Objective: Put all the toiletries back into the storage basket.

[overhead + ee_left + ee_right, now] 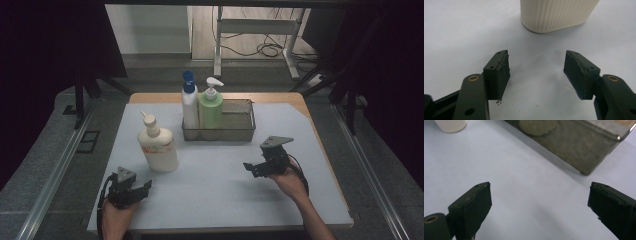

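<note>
Looking down from the high view, I have the cream pump bottle with a ribbed body [158, 145] standing upright on the pale blue table [225, 195], outside the wire mesh basket [239, 127] that holds the white bottle with a blue cap [189, 102] and the green pump bottle [211, 106]. My left gripper [141, 188] sits near the cream bottle, the right gripper [250, 168] in front of the basket. A tall bottle like this could tip if I nudge it high or off-centre.

Along the left gripper view, the fingers [499, 72] stand apart with nothing between them, the cream bottle's base [556, 15] just ahead. Coming in skewed, one pad may push it over instead of straddling it.

On the right gripper view, the fingers [477, 206] are wide apart and empty, the basket wall [574, 147] close ahead; swinging carelessly, I could knock the basket and topple its bottles.
</note>
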Available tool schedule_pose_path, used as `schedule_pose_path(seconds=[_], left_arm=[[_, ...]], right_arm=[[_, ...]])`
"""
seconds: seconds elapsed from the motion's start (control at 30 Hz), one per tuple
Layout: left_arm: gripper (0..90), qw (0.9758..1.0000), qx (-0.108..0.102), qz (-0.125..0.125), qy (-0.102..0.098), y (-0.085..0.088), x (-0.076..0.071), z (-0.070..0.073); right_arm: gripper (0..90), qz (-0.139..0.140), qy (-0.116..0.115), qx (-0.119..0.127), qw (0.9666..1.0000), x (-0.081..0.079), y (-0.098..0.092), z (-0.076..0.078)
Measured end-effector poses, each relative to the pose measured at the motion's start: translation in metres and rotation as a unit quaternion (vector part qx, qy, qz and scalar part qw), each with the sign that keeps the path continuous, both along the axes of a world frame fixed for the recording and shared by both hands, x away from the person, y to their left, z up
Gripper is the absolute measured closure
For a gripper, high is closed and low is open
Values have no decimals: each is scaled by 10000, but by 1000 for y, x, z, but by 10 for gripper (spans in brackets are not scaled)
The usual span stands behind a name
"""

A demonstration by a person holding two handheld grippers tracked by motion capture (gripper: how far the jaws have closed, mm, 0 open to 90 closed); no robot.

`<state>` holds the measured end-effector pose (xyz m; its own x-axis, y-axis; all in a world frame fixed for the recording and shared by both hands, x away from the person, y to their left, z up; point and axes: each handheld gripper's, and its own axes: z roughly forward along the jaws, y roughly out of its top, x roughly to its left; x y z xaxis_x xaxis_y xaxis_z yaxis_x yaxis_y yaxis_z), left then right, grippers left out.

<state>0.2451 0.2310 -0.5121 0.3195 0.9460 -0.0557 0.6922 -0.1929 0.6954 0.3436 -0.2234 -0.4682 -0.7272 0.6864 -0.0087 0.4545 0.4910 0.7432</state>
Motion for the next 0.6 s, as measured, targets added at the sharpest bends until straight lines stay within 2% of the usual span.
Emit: schedule_pose_path(seconds=[0.13, 0.23, 0.33, 0.6], left_arm=[[435, 10000, 43, -19, 25, 2, 5, 2], [470, 10000, -15, 31, -6, 5, 8, 4], [529, 9999, -54, 86, -40, 10, 12, 7], [673, 9995, -159, 185, -185, 24, 26, 16]], right_arm=[[65, 25, 25, 39, 10000, -8, -3, -11], [64, 5, 27, -113, 9999, -10, -5, -16], [65, -77, 109, 20, 9999, -13, -10, -20], [60, -123, 224, -9, 9997, -27, -17, -31]])
